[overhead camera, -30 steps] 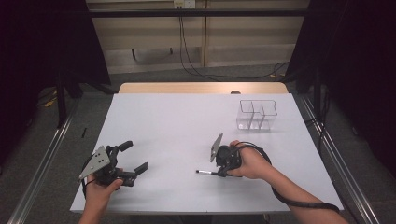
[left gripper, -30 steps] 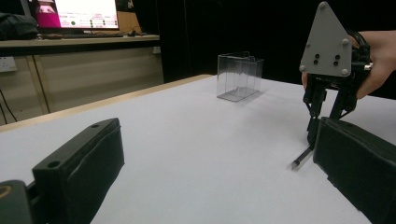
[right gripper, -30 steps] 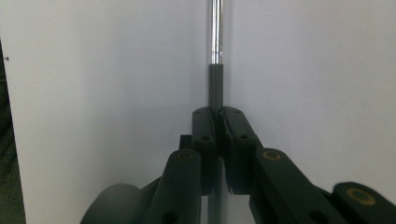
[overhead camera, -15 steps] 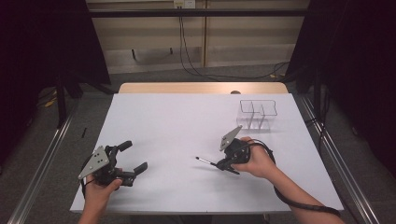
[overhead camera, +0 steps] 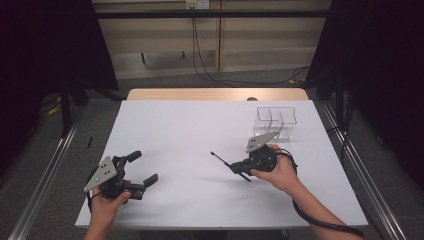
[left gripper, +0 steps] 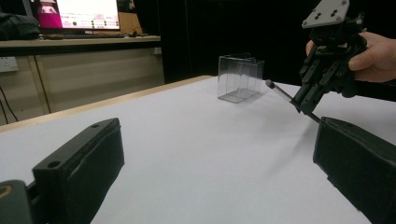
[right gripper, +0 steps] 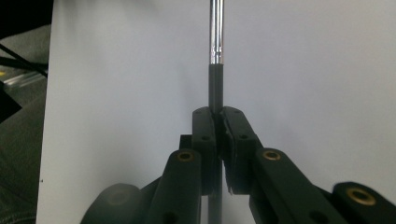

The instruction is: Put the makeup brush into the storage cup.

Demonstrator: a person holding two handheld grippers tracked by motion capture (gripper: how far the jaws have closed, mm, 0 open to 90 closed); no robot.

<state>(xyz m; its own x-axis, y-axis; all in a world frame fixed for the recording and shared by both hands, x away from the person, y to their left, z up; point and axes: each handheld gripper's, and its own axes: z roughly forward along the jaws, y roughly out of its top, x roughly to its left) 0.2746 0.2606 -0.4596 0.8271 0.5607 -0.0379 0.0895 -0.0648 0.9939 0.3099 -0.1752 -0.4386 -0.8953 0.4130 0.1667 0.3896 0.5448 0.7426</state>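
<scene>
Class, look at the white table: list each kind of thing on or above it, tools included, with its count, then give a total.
Pens: 1, the pen clamped in the right tool
Clear plastic organizer boxes: 1, the box at the far right of the table
Hand-held tools: 2, the right one and the left tool, open
Total: 4

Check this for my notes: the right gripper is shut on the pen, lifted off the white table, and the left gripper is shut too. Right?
Not quite. The left gripper is open with nothing between its jaws, as the high view shows. The right gripper is indeed shut on the pen above the white table.
</scene>
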